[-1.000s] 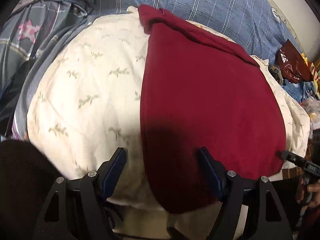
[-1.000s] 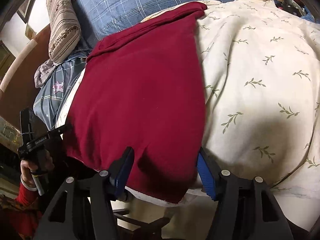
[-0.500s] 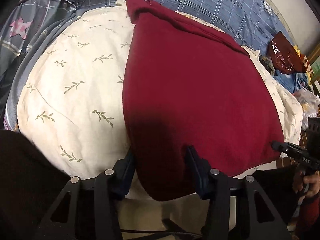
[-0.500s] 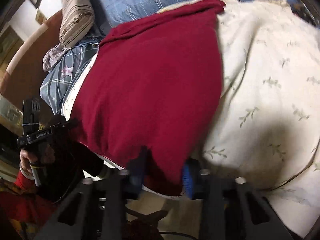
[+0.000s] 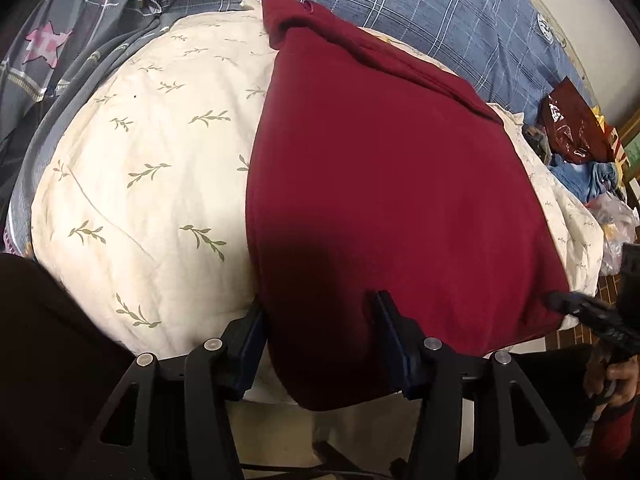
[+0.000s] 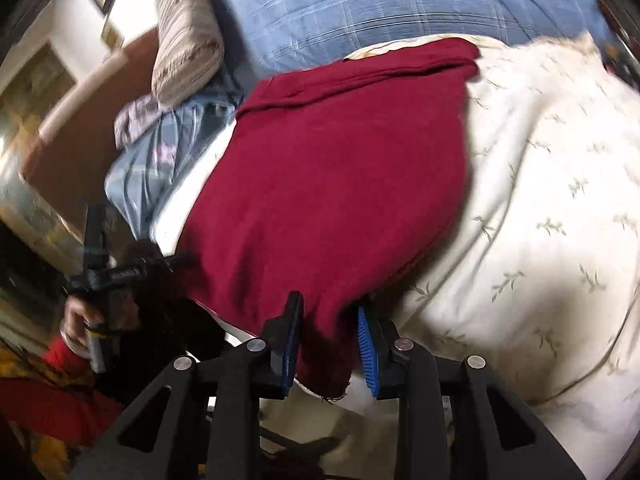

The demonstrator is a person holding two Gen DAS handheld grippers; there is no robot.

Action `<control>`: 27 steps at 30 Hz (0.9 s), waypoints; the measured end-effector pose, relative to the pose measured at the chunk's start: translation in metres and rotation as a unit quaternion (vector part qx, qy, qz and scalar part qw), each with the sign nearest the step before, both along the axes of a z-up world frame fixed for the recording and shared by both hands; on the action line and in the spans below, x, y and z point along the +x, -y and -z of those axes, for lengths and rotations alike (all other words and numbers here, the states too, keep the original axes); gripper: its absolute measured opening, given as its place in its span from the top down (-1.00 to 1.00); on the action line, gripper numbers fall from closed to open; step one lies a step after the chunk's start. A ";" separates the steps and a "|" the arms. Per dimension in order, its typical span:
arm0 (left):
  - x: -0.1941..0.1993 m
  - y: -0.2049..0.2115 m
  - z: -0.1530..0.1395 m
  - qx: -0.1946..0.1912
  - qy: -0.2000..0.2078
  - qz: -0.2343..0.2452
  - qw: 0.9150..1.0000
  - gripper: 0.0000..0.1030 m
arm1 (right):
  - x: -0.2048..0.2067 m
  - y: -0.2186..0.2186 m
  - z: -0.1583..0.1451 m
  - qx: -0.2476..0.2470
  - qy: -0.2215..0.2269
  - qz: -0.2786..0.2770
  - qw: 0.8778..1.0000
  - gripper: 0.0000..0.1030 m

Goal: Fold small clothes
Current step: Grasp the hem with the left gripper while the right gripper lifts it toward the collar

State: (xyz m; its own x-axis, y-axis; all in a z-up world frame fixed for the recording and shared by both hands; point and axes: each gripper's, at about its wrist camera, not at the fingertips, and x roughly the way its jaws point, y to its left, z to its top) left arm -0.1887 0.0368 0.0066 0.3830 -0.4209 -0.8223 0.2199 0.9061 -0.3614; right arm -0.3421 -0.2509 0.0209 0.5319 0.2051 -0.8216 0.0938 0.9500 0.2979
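Cream leaf-print duvet [image 5: 132,184] covers a bed; blue plaid sheet [image 5: 440,12] beyond carries a round emblem, lettering unreadable. Red garment [image 5: 384,184] lies flat on the duvet, near hem overhanging. Left gripper [image 5: 318,326] and right gripper [image 6: 330,334] each pinch that hem, jaws easing apart slightly. Striped pillow [image 6: 186,28] and dark-red foil bag [image 5: 568,124] lie at the edges.

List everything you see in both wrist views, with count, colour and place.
Garment: one, dark red, flat on the quilt, near edge between both grippers' fingers.
Quilt: one, cream with green sprigs, under the garment.
Bedsheet: one, blue plaid, behind the quilt.
Pillow: one, beige striped, far left in the right view.
Foil bag: one, dark red, far right.
Left gripper: black, blue pads, jaws opening around the near corner.
Right gripper: black, blue pads, jaws opening around the other corner.
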 end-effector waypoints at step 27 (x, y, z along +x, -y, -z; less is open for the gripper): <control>0.026 -0.027 -0.079 -0.052 0.100 -0.002 0.994 0.82 | 0.038 0.009 -0.060 0.036 0.124 0.029 0.991 0.70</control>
State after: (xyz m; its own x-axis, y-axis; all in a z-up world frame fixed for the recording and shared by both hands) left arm -0.1630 0.0639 0.0859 0.5360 -0.4985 -0.6813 0.2941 0.8668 -0.4028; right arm -0.3039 -0.2600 0.0813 0.7277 0.2213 -0.6492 0.0634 0.9208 0.3849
